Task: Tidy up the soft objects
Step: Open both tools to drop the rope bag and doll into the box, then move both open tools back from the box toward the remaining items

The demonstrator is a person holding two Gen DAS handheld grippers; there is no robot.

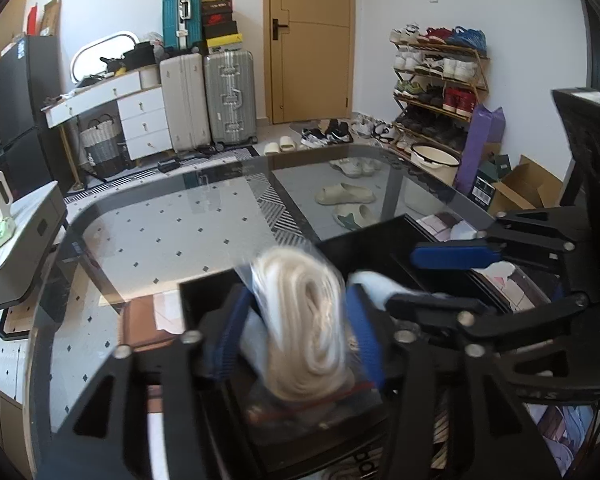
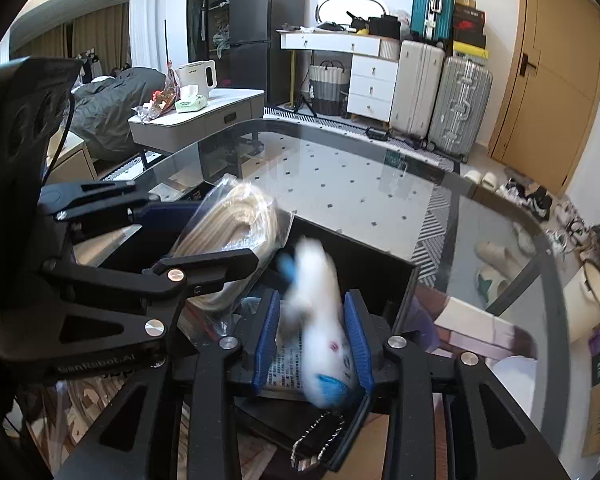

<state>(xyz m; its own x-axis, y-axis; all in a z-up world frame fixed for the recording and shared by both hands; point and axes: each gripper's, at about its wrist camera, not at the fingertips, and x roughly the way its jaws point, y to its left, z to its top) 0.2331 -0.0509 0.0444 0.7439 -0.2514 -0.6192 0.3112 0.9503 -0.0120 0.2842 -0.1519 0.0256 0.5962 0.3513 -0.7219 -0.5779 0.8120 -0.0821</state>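
My left gripper (image 1: 296, 332) is shut on a clear bag of cream folded cloth (image 1: 304, 320), held over a black box (image 1: 360, 248) on the glass table (image 1: 160, 240). The same bag (image 2: 228, 232) shows in the right wrist view, between the left gripper's fingers (image 2: 204, 268). My right gripper (image 2: 312, 340) is shut on a white soft toy with blue spots (image 2: 320, 312), also over the black box (image 2: 380, 264). In the left wrist view the right gripper (image 1: 432, 276) is beside the bag, with the white toy (image 1: 380, 286) between its blue pads. Both held objects are motion-blurred.
Papers and a small black toothed clip (image 2: 320, 436) lie under the right gripper. A grey side table (image 2: 204, 116) stands left of the glass table. Suitcases (image 1: 208, 100), a shoe rack (image 1: 436, 84) and slippers (image 1: 344, 194) are on the floor beyond.
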